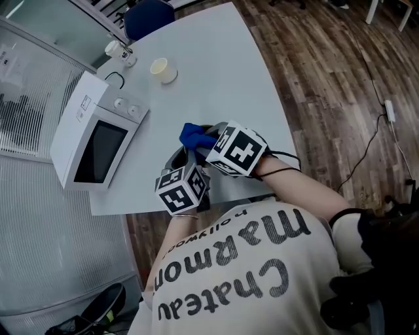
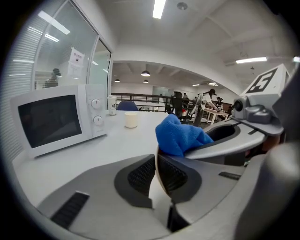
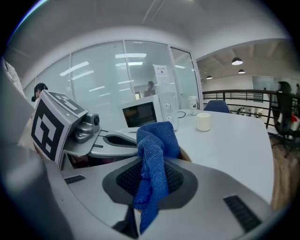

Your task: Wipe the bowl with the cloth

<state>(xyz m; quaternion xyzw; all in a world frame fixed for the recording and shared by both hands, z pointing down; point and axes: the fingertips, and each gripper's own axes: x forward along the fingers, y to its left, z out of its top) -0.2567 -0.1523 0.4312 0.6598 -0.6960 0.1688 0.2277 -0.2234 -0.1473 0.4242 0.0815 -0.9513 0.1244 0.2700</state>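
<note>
The blue cloth [image 1: 194, 135] is bunched up over the near part of the white table [image 1: 216, 72]. My right gripper [image 1: 204, 142] is shut on it. In the right gripper view the cloth [image 3: 154, 150] hangs down between the pads, and a tan bowl rim [image 3: 184, 155] peeks out behind it. My left gripper [image 1: 185, 159] sits just left of the right one. In the left gripper view its jaws [image 2: 156, 161] pinch the bowl's thin edge [image 2: 158, 190], with the cloth [image 2: 180, 136] resting against the rim just beyond. In the head view both grippers hide the bowl.
A white microwave [image 1: 91, 141] stands at the table's left side. A paper cup [image 1: 162, 69] and a small mug [image 1: 121, 52] sit farther back, near a blue chair [image 1: 149, 16]. The table's curved edge drops to a wooden floor [image 1: 327, 78] on the right.
</note>
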